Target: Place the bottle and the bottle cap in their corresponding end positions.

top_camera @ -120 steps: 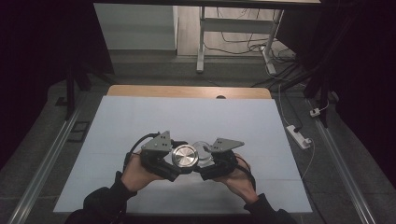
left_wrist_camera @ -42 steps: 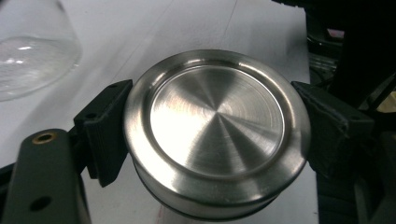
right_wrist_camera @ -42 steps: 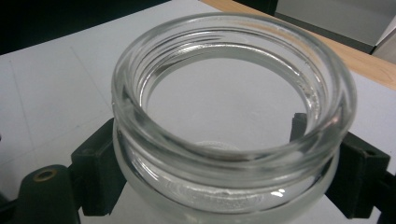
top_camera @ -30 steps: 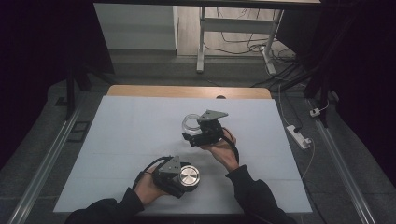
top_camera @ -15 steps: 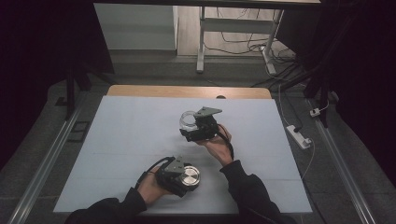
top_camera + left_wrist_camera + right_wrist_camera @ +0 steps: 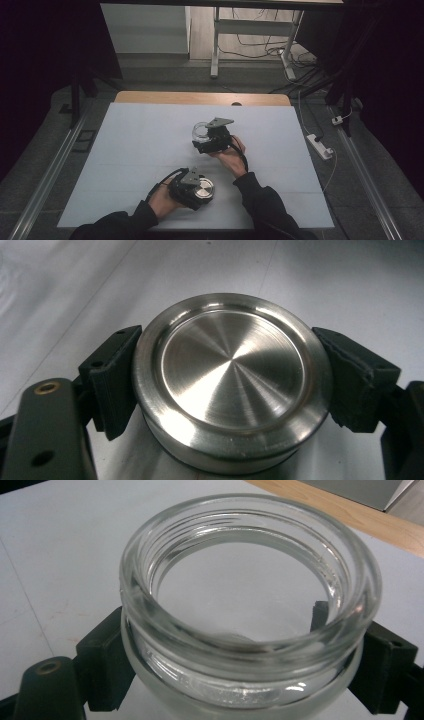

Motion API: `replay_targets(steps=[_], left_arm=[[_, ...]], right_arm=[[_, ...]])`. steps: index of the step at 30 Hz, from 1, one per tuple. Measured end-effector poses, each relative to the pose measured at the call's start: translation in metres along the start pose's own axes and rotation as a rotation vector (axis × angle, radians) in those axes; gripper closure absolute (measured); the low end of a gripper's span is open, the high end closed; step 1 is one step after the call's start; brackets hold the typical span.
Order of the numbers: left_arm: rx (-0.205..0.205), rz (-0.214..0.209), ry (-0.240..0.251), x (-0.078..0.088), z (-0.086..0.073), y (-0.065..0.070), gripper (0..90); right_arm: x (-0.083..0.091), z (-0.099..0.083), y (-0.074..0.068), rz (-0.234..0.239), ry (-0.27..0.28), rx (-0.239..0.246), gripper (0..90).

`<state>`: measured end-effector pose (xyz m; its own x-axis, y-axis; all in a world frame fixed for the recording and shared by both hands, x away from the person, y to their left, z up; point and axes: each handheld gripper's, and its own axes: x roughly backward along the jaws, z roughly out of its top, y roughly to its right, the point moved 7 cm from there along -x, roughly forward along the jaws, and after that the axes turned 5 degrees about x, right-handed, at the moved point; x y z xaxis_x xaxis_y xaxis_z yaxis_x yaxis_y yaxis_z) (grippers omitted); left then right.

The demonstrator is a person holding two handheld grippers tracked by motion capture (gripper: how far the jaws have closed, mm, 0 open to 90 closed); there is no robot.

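The bench [image 6: 150, 150] has a pale grey-white top and a wooden strip along its far edge. The person's two forearms come from the near side. The right tongs [image 6: 204, 136] are near the middle of the bench and are clenched on a clear glass jar [image 6: 245, 605]; the jar is open, with a threaded mouth, and one jaw presses on each side under its rim. The left tongs [image 6: 202, 190] are close to the near edge, well apart from the jar, and grasp a round steel lid [image 6: 230, 390] by its two sides.
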<state>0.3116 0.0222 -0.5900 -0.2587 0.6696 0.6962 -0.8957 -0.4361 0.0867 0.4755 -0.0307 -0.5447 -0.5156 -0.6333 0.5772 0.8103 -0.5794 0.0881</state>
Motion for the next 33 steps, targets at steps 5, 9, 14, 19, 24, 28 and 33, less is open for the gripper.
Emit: replay_targets(steps=[5, 9, 14, 19, 24, 28, 33], left_arm=[[-0.005, 0.007, -0.028, -0.002, -0.001, 0.000, 19.1], [0.000, 0.004, -0.042, -0.003, -0.002, 0.000, 19.0], [0.003, 0.003, -0.047, -0.003, -0.002, 0.000, 18.7], [0.004, 0.005, -0.050, -0.003, -0.003, 0.000, 18.4], [0.006, 0.007, -0.051, -0.003, -0.003, 0.000, 16.6], [0.010, 0.012, -0.061, -0.003, -0.003, -0.001, 11.9], [0.042, 0.014, -0.039, -0.002, -0.003, -0.004, 6.9]], right_arm=[[-0.003, -0.003, 0.000, 0.002, -0.002, 0.002, 15.0], [-0.004, -0.005, 0.001, 0.003, 0.001, 0.003, 14.9], [-0.003, -0.007, 0.000, 0.012, -0.013, 0.030, 14.7], [-0.003, -0.008, 0.000, 0.012, -0.013, 0.016, 14.3], [-0.005, -0.009, -0.001, 0.040, -0.030, -0.009, 7.4], [-0.008, -0.012, -0.004, 0.066, -0.061, -0.007, 0.3], [-0.004, -0.007, -0.004, 0.074, -0.027, -0.014, 0.0]])
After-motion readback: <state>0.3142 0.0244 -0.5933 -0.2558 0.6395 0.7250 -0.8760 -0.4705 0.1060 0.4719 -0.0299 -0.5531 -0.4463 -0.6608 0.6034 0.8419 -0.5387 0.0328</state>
